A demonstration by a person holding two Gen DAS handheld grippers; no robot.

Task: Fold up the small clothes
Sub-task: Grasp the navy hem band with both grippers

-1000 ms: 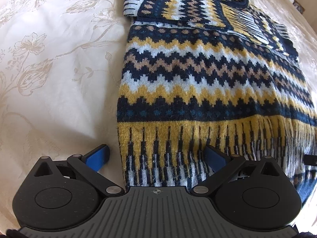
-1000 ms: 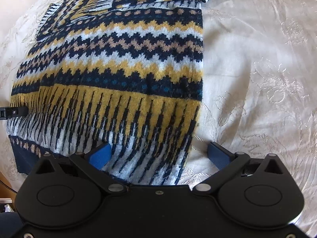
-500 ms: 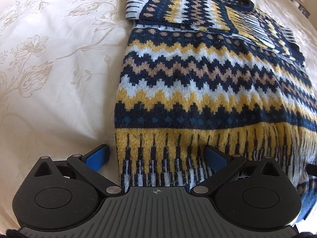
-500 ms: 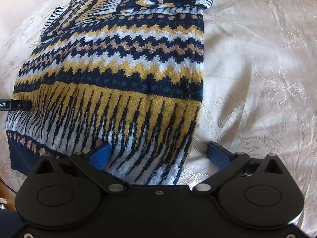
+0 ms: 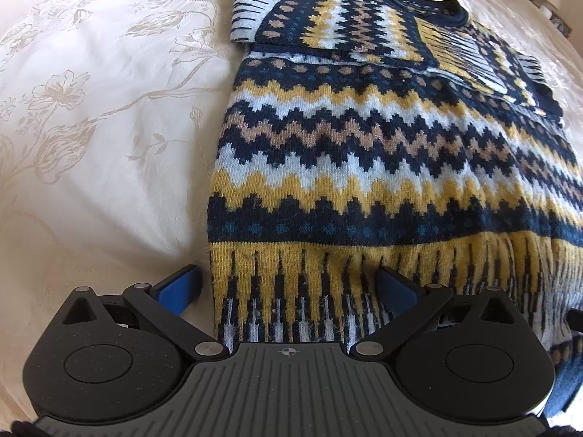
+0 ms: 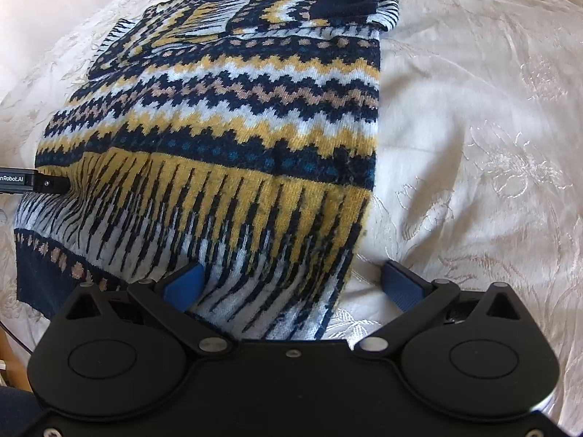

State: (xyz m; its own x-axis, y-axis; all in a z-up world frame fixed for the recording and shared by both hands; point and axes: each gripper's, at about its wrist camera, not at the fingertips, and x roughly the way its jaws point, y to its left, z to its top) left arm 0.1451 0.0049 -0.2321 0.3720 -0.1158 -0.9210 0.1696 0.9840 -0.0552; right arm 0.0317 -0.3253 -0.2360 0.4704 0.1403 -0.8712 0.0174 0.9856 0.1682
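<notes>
Navy, mustard and white zigzag-knit sweater (image 5: 382, 153) lies flat on the cream floral-embroidered bedspread (image 5: 91, 127), sleeves folded across its far end. Left gripper (image 5: 288, 286) sits at the near left hem corner, jaws wide apart, straddling the edge. Right gripper (image 6: 291, 284) straddles the near right corner, jaws likewise spread.
</notes>
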